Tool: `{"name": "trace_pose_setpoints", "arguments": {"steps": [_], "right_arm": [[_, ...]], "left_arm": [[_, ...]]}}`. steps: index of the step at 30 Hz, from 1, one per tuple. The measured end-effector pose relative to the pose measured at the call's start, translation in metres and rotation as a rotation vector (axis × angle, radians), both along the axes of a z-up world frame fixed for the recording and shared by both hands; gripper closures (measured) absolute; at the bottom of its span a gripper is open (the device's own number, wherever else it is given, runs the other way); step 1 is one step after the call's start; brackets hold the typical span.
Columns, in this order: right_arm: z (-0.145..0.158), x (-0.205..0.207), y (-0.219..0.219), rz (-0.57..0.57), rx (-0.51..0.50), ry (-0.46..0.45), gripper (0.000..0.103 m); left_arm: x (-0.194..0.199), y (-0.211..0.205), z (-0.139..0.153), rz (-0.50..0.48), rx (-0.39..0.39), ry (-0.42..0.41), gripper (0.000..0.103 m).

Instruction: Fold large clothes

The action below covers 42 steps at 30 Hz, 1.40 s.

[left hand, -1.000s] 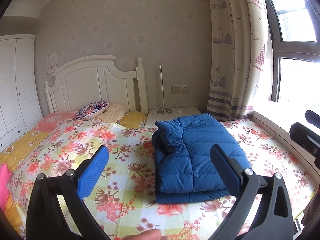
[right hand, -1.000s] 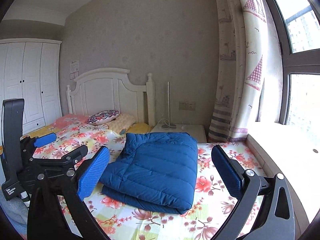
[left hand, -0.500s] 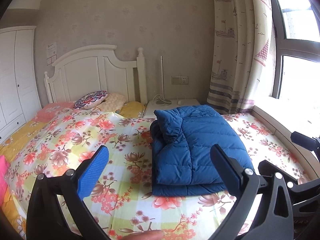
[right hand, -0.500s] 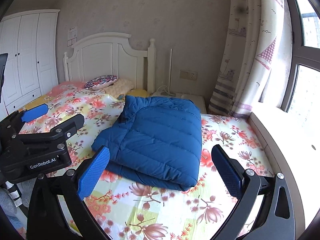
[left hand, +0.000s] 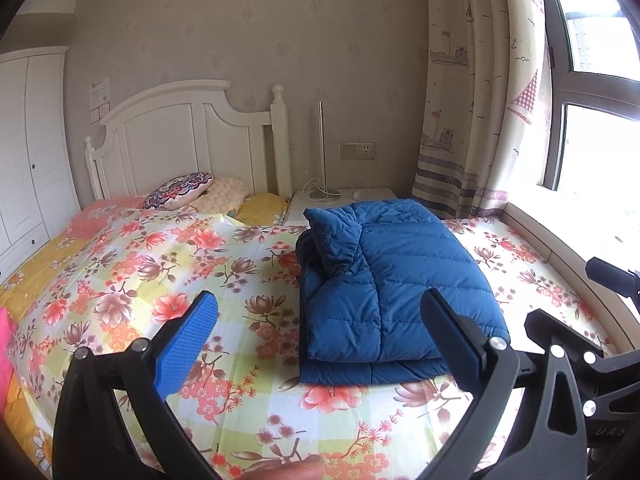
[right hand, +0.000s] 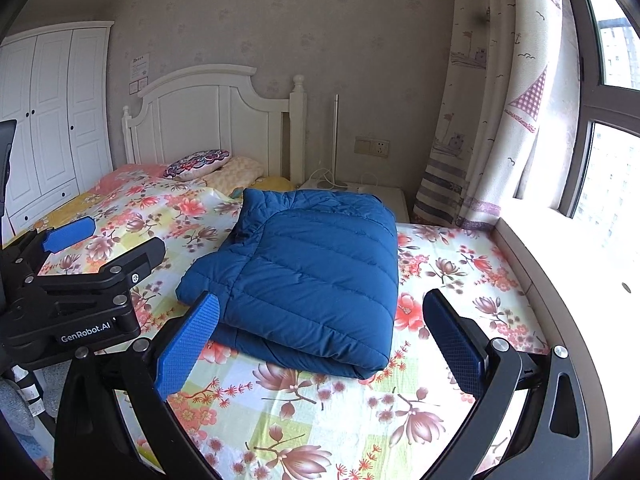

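Both pairs of jaws stand wide apart and hold nothing. At the far left of the room a white panelled wardrobe (right hand: 52, 120) fills the wall, and next to it rises the white wooden headboard (left hand: 188, 136), with a round patterned cushion (left hand: 178, 191) lying at its foot. The left gripper (left hand: 316, 334) hovers above the floral bedsheet in pink, yellow and green (left hand: 132, 264), its blue textured pads (left hand: 186, 344) clear of any cloth. Right of the middle lies the task's thing, a blue quilted puffer jacket (left hand: 400, 280), already doubled into a thick rectangular bundle that rests flat on the sheet, with a sleeve or collar flap turned up at its far left corner. In the right wrist view the right gripper (right hand: 320, 340) hangs over the near edge of the jacket (right hand: 312, 264), not touching it. Behind the bundle stands a white bedside table (left hand: 340, 200), and at the far right a cream curtain printed with boats (left hand: 480, 100) hangs by the window (left hand: 592, 80).

The fold looks nearly or fully done. The risk from here, as I judge it, is the padding: puffy fill springs back, so the raised flap may open the bundle. A gripper dipping to tuck it in could also drag the slippery top layer off square or snag the sheet beneath.
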State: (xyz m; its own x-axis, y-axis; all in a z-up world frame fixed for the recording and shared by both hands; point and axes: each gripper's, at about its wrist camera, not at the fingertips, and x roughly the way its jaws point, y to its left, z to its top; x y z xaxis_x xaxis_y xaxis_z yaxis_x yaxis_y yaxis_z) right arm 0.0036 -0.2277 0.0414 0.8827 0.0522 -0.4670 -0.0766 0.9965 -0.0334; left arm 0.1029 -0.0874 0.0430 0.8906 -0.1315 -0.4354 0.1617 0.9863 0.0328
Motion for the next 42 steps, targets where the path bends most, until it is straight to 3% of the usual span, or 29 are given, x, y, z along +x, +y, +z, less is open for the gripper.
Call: {"name": "trace_pose_setpoints", "arguments": {"steps": [42], "right_arm": [[-0.0049, -0.0001, 0.0028, 0.010, 0.003, 0.002, 0.005]], "left_arm": [[0.0007, 0.0043, -0.0079, -0.005, 0.005, 0.014, 0.002]]}}
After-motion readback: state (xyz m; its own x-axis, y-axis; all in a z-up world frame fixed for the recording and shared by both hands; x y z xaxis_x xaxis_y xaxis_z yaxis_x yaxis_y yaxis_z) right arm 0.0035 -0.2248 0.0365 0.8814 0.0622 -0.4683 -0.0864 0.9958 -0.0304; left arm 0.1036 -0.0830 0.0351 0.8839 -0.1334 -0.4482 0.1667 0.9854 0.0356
